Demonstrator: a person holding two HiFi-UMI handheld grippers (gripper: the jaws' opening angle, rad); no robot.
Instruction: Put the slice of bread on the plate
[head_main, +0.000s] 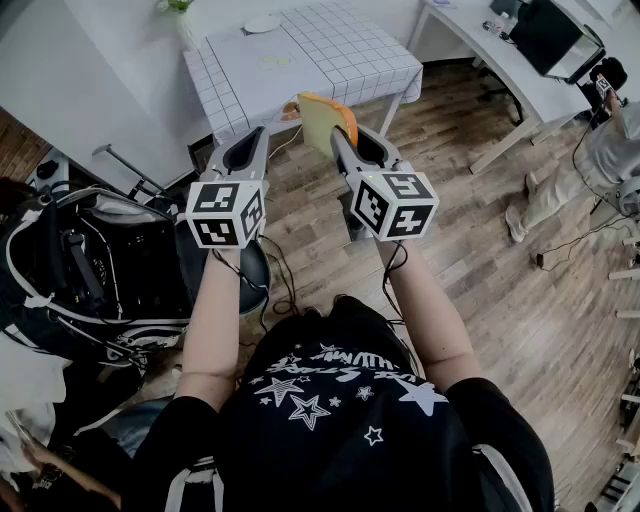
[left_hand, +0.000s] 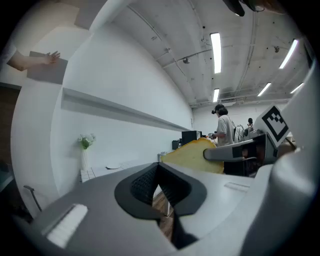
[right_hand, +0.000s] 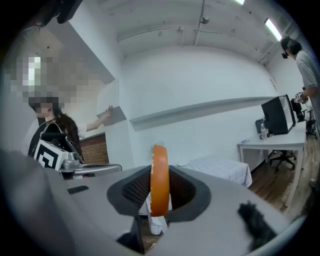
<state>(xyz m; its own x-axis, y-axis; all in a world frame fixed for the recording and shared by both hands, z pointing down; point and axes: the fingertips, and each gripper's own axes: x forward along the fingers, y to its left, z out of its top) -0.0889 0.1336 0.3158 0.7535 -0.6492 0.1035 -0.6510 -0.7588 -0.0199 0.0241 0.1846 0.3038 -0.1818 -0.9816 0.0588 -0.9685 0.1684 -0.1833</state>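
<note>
Your right tongs are clamped on the pale yellow slice of bread with an orange crust. The slice stands on edge between the pads and juts out past the tips toward 12 o'clock. In the right gripper view only its orange rim faces you, upright, so its flat faces are vertical and its long axis runs straight away from you.

The small round white plate sits at the far side of the worktop under the white checked cloth. In the head view it lies at about 11 o'clock from the slice and well apart from it. The slice hangs over the wooden floor just short of the worktop's near edge.

Your left tongs are drawn together at the tips with nothing between them. They lie more directly below the plate, but the right hand carries the load.

The coming move likely calls for a reach forward and leftward, then rolling the slice flat over the plate.
</note>
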